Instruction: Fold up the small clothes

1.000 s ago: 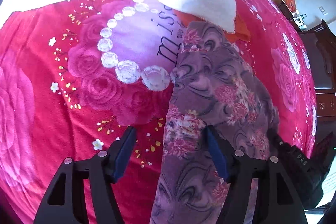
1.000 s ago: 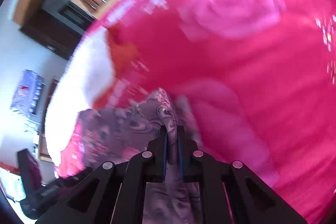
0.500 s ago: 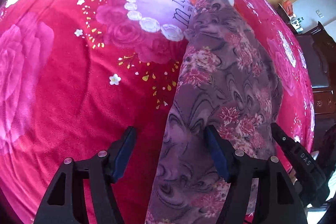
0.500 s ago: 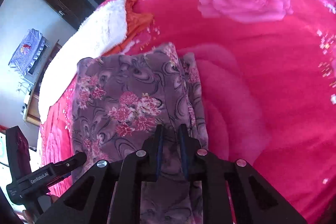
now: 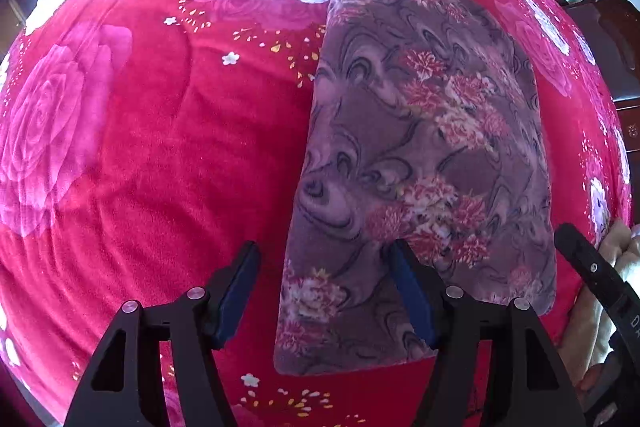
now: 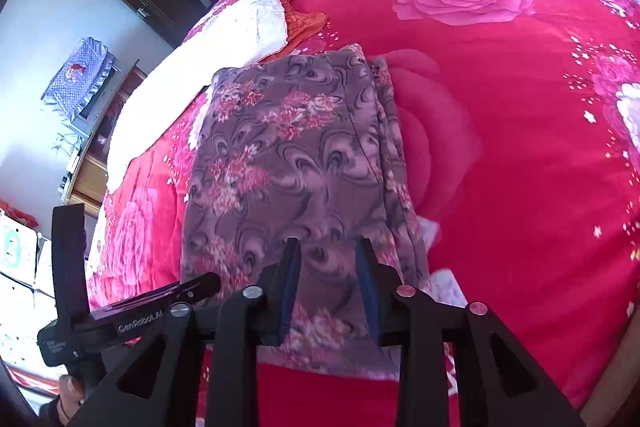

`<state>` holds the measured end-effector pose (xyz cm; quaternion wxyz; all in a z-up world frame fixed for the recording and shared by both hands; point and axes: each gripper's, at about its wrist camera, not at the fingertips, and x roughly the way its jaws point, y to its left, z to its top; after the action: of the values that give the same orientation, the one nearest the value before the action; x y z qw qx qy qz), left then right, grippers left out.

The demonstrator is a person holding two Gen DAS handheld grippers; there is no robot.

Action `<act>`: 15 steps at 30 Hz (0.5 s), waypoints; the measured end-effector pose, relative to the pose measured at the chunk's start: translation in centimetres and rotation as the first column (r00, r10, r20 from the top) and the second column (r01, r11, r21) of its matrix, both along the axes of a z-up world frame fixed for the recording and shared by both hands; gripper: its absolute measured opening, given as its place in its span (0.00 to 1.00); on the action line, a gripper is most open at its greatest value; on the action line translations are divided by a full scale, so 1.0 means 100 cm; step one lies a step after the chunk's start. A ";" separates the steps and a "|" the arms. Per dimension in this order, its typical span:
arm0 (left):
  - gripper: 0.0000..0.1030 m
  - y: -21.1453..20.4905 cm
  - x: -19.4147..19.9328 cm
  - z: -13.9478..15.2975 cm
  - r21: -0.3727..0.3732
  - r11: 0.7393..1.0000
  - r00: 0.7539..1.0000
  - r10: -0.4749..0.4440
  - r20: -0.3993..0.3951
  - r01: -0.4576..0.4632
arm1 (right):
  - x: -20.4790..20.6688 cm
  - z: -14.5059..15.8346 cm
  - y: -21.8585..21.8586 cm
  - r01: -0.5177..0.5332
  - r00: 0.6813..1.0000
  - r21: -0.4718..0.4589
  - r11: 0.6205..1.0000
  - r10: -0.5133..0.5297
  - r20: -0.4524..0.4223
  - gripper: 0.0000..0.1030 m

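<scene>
left tongs (image 5: 322, 293) released | right tongs (image 6: 329, 285) released | folded purple garment (image 5: 420, 155) flat beneath both

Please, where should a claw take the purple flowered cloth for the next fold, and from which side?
Probably the near short edge of the purple flowered cloth, approached from the near side. It lies flat in a long strip on the red blanket, with both open claws, left claw and right claw, already over that end.

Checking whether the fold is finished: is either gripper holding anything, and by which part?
Nothing is held. The left gripper and the right gripper are both open above the near end of the folded garment, which lies on the blanket.
</scene>
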<state>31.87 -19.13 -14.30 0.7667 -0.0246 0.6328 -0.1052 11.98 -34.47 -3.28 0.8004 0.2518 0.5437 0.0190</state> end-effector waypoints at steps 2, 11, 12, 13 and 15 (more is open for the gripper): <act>0.65 -0.003 -0.005 0.000 0.017 1.000 1.000 -0.003 0.002 0.003 | 0.001 -0.021 0.003 -0.032 0.993 -0.073 0.997 0.024 -0.112 0.34; 0.57 0.005 -0.008 0.022 -0.081 0.997 1.000 -0.001 -0.024 -0.001 | 0.015 0.007 -0.014 0.024 0.999 -0.060 0.998 -0.026 -0.023 0.37; 0.58 0.007 -0.004 0.028 -0.112 0.994 1.000 0.015 -0.014 -0.017 | 0.021 0.012 -0.016 0.036 0.999 -0.050 0.998 -0.036 0.006 0.37; 0.59 0.009 0.002 0.032 -0.133 0.991 0.999 0.033 -0.004 -0.033 | 0.029 0.014 -0.017 0.046 0.999 -0.044 0.998 -0.045 0.023 0.37; 0.59 0.009 0.016 0.033 -0.139 0.988 0.998 0.059 -0.005 -0.059 | 0.042 0.008 -0.016 0.054 0.998 -0.036 0.998 -0.053 0.028 0.37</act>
<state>33.45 -18.24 -11.02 0.7657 -0.0969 0.6231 -0.1264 16.22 -36.07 -2.44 0.8124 0.2511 0.5262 -0.0089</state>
